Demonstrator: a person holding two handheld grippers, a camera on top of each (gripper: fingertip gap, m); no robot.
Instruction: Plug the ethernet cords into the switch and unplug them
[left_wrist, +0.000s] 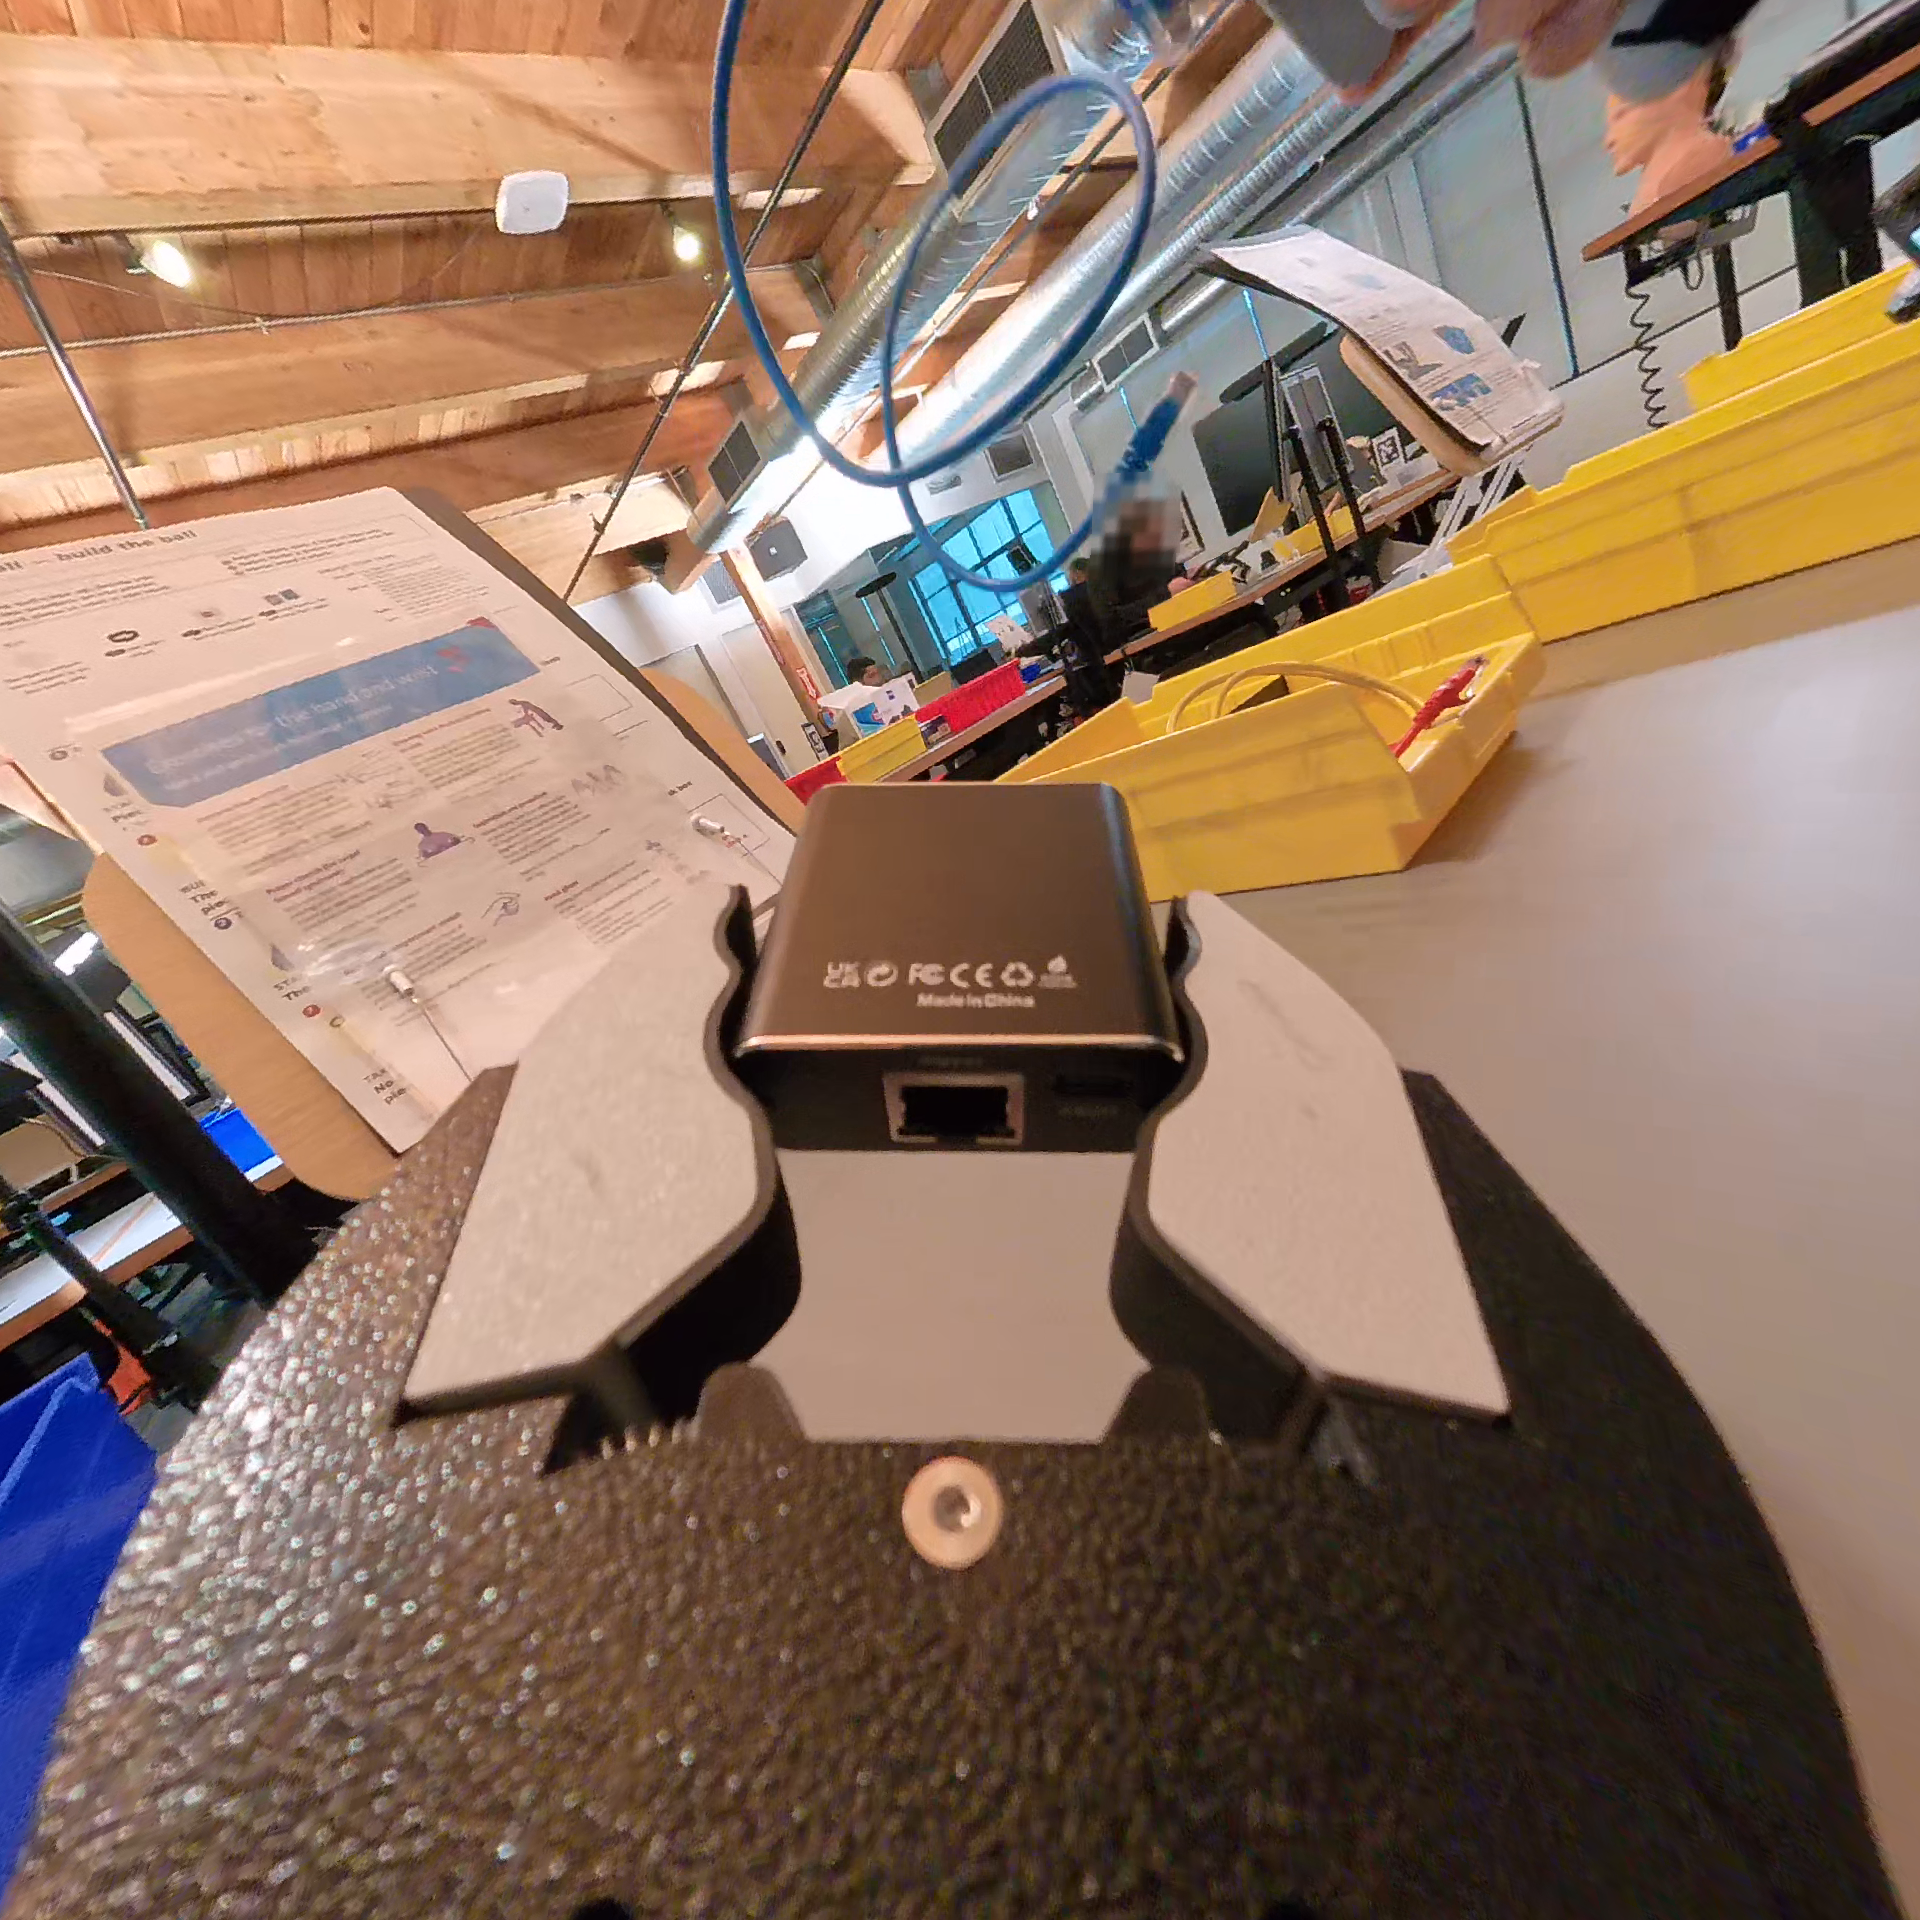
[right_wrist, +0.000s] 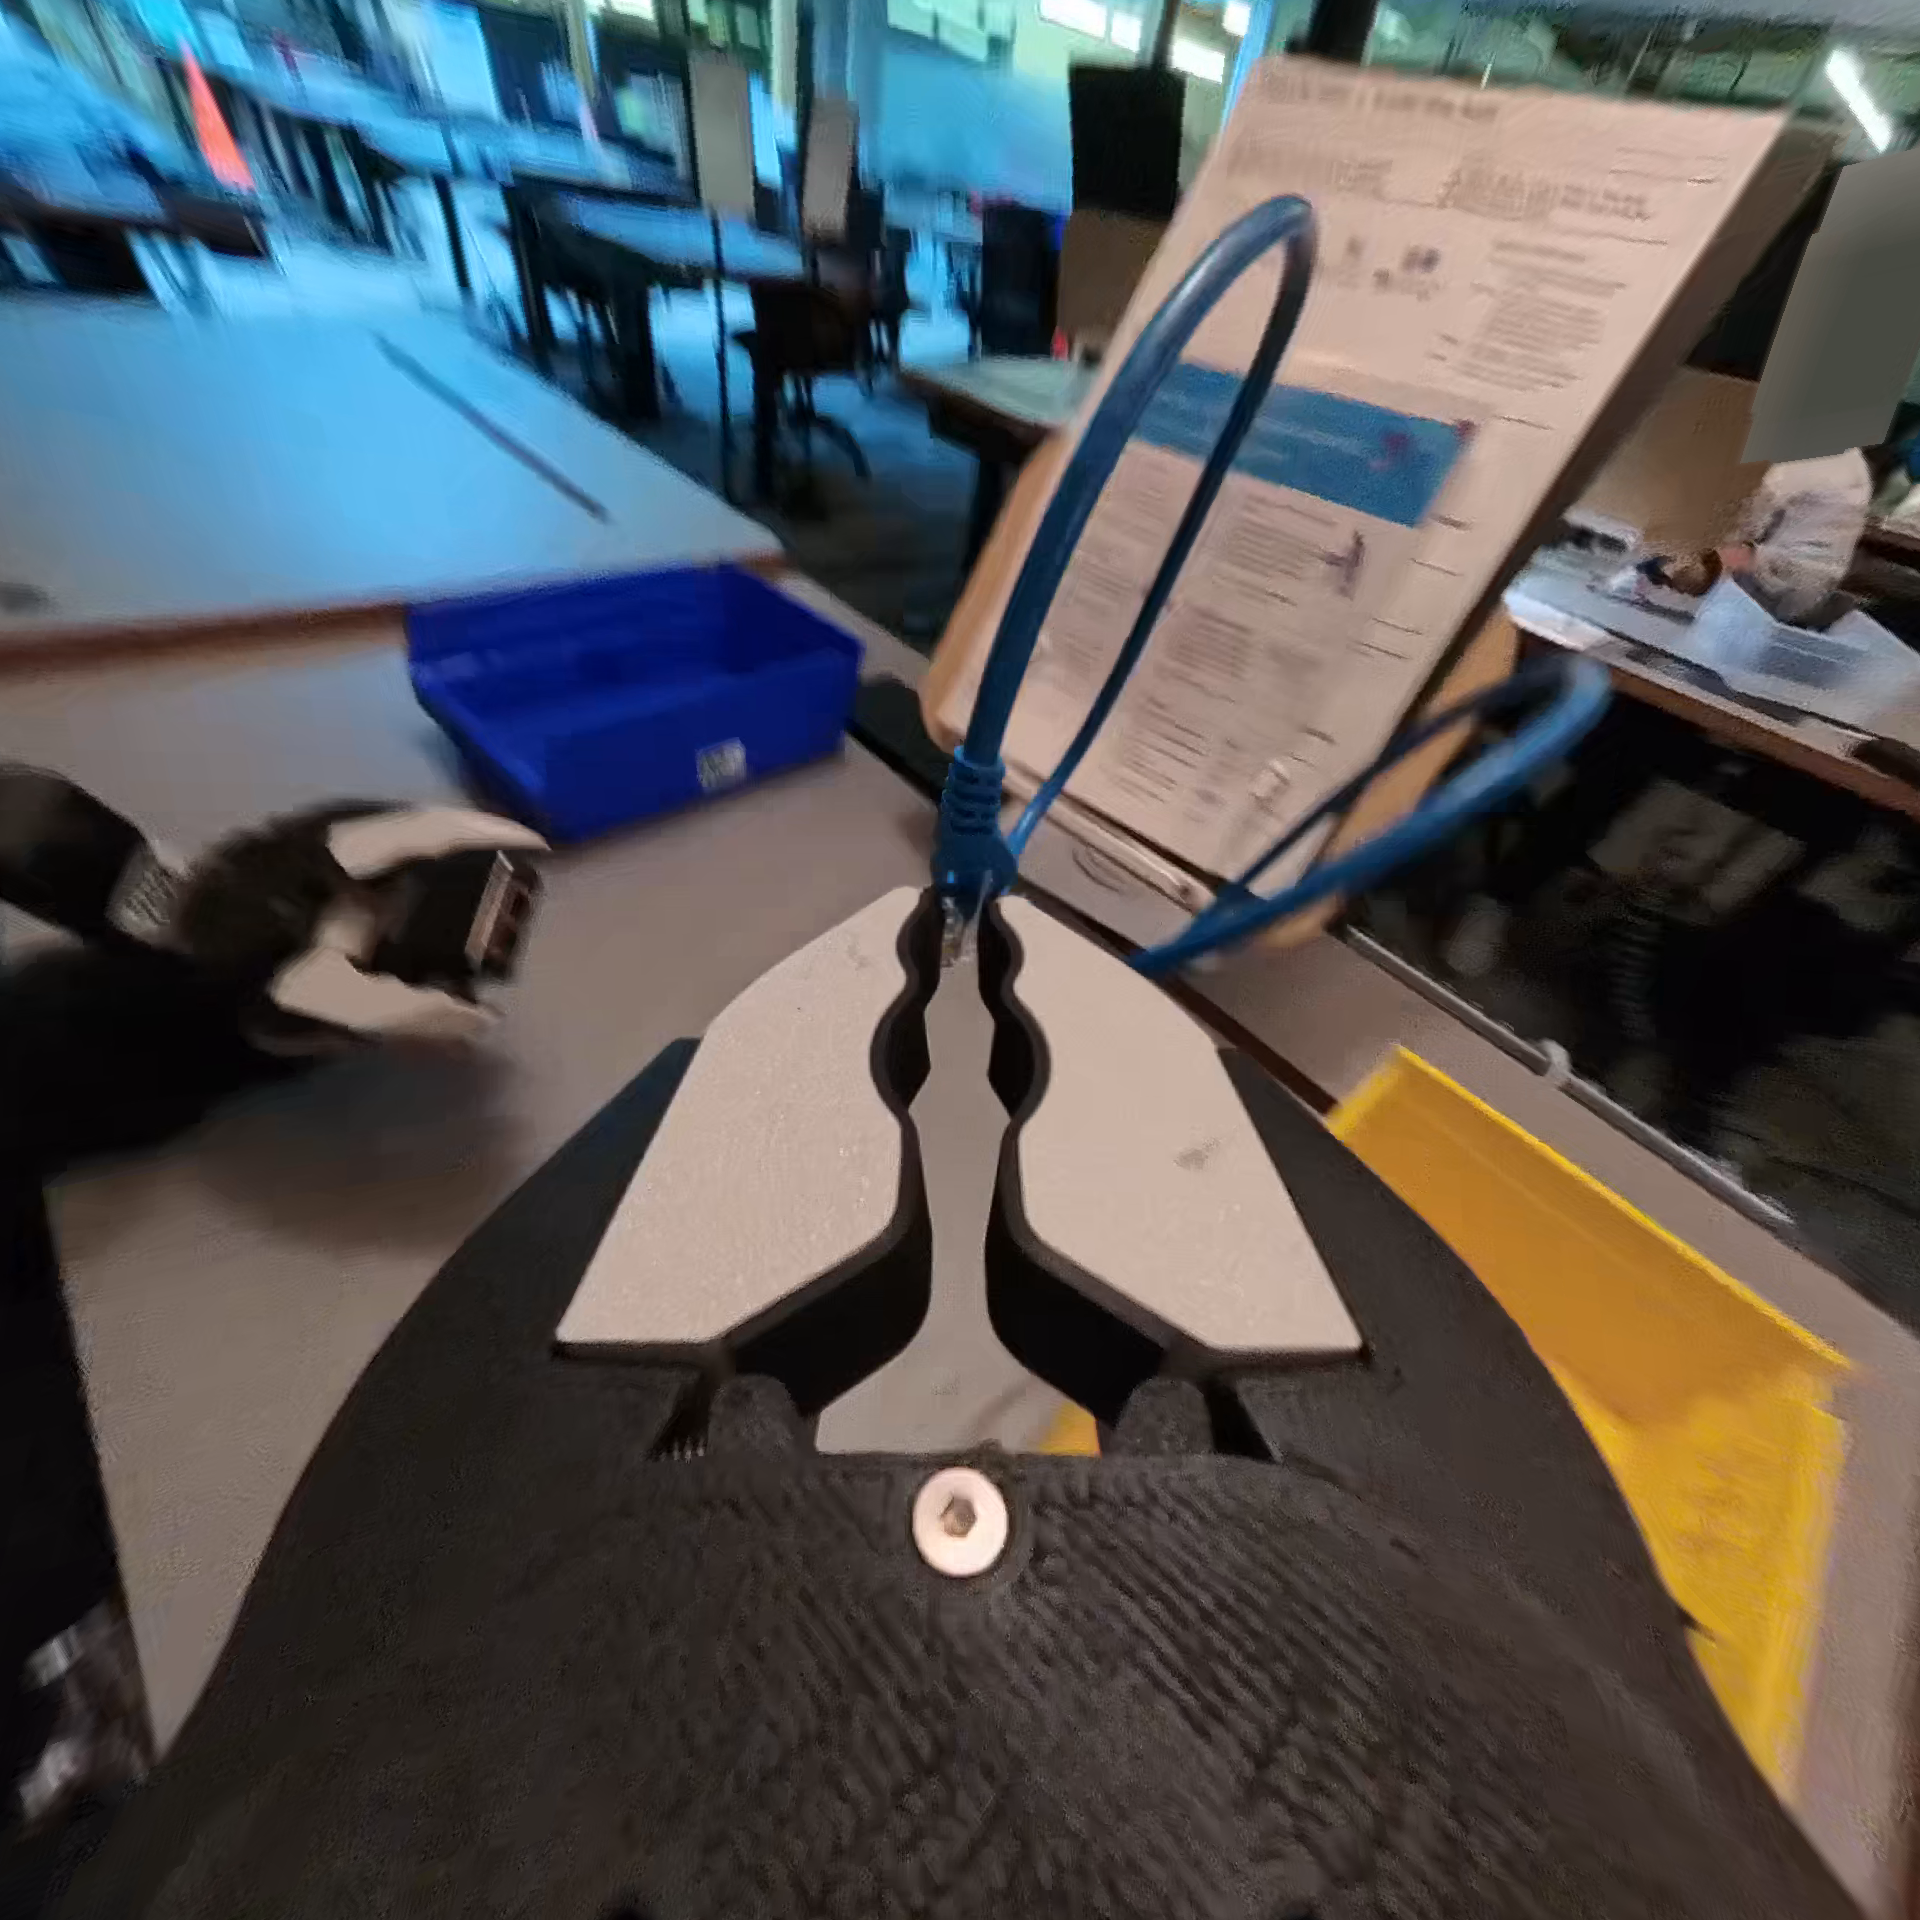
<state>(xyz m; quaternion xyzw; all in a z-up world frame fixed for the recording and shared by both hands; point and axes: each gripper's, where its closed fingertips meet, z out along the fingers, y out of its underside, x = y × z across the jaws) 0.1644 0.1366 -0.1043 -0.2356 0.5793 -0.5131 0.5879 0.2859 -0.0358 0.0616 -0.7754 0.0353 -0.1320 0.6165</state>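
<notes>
My left gripper (left_wrist: 961, 935) is shut on a small black switch (left_wrist: 951, 914), held above the table with one ethernet port (left_wrist: 953, 1110) facing the camera. My right gripper (right_wrist: 961, 925) is shut on the clear plug of a blue ethernet cord (right_wrist: 1143, 499), whose cable loops up and off to the right. The same blue cord (left_wrist: 935, 312) hangs in loops high in the left wrist view, with its free plug (left_wrist: 1153, 426) dangling. In the right wrist view the left gripper with the switch (right_wrist: 457, 914) shows blurred at the left, apart from the plug.
Yellow bins (left_wrist: 1299, 769) stand on the grey table (left_wrist: 1662, 935), one holding a white cord and a red cord (left_wrist: 1444, 696). A tilted instruction board (left_wrist: 343, 790) stands at the left. A blue bin (right_wrist: 634, 686) sits on the table; a yellow bin (right_wrist: 1621, 1299) lies near the right gripper.
</notes>
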